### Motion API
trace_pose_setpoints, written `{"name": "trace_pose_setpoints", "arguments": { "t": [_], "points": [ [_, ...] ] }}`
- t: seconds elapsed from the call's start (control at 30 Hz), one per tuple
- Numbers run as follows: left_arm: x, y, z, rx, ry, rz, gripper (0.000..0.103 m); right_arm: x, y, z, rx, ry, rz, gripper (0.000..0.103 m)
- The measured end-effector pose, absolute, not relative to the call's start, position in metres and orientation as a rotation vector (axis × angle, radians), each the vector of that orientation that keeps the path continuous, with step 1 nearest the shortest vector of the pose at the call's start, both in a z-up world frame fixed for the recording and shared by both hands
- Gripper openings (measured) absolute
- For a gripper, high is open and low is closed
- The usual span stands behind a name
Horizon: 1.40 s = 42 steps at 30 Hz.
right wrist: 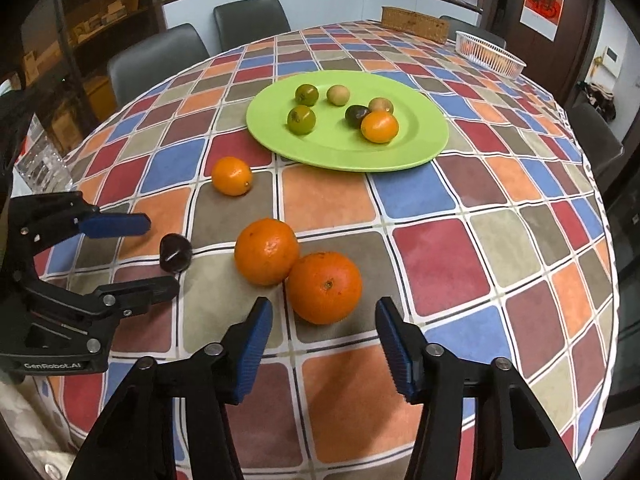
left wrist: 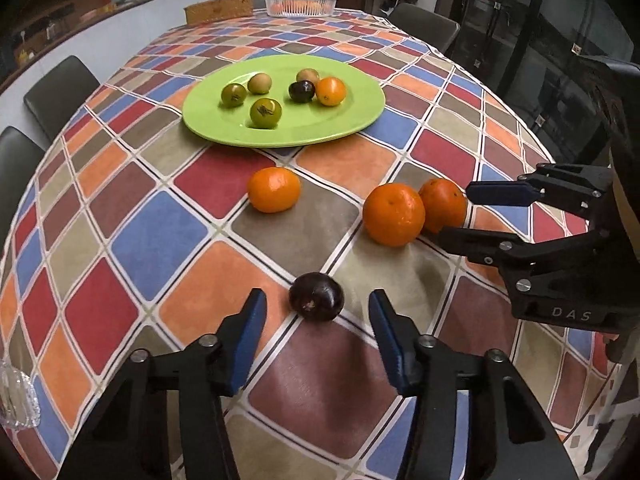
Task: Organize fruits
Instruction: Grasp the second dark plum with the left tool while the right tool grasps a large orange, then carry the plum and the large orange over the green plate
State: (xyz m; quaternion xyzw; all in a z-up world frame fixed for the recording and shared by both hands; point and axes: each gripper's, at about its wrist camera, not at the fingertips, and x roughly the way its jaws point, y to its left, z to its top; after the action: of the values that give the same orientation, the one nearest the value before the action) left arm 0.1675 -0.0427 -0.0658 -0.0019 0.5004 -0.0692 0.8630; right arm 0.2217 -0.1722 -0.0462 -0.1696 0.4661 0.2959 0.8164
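Observation:
A dark plum (left wrist: pixel 316 297) lies on the checked tablecloth between the fingertips of my left gripper (left wrist: pixel 318 293), which stands open with gaps on both sides. My right gripper (right wrist: pixel 324 305) is open too, and a large orange (right wrist: pixel 324 288) sits just ahead of its blue pads, untouched. A second orange (right wrist: pixel 266 251) touches that one. A third, smaller orange (right wrist: pixel 232 176) lies alone nearer the green plate (right wrist: pixel 420 156). The plate holds several small fruits, green, brownish, dark and orange. In the left wrist view the right gripper (left wrist: pixel 454 214) flanks the far orange (left wrist: pixel 442 204).
A white basket (right wrist: pixel 490 54) and a wicker box (right wrist: pixel 414 24) stand at the table's far end. Grey chairs (right wrist: pixel 156 60) ring the table. A clear glass item (left wrist: pixel 16 396) sits at the left edge. The cloth drops off close behind both grippers.

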Motion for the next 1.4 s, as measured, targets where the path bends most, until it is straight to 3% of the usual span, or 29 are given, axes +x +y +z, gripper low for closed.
{"name": "trace_pose_setpoints", "arguments": {
  "t": [0.1, 0.3, 0.87, 1.4],
  "points": [
    [0.172, -0.042, -0.069, -0.022, 1.064, -0.153, 0.038, 0.225, -0.171, -0.048, -0.350, 1.002, 0.641, 0.048],
    [0.176, -0.041, -0.070, -0.030, 1.063, -0.159, 0.029, 0.229, -0.168, -0.050, -0.342, 1.008, 0.647, 0.046],
    [0.173, -0.038, -0.061, -0.063, 1.029, -0.182, 0.028, 0.228, -0.168, -0.049, -0.319, 1.007, 0.637, 0.042],
    [0.159, -0.036, -0.012, -0.046, 0.867, -0.204, 0.028, 0.209, -0.169, -0.001, -0.272, 0.889, 0.638, 0.042]
  ]
}}
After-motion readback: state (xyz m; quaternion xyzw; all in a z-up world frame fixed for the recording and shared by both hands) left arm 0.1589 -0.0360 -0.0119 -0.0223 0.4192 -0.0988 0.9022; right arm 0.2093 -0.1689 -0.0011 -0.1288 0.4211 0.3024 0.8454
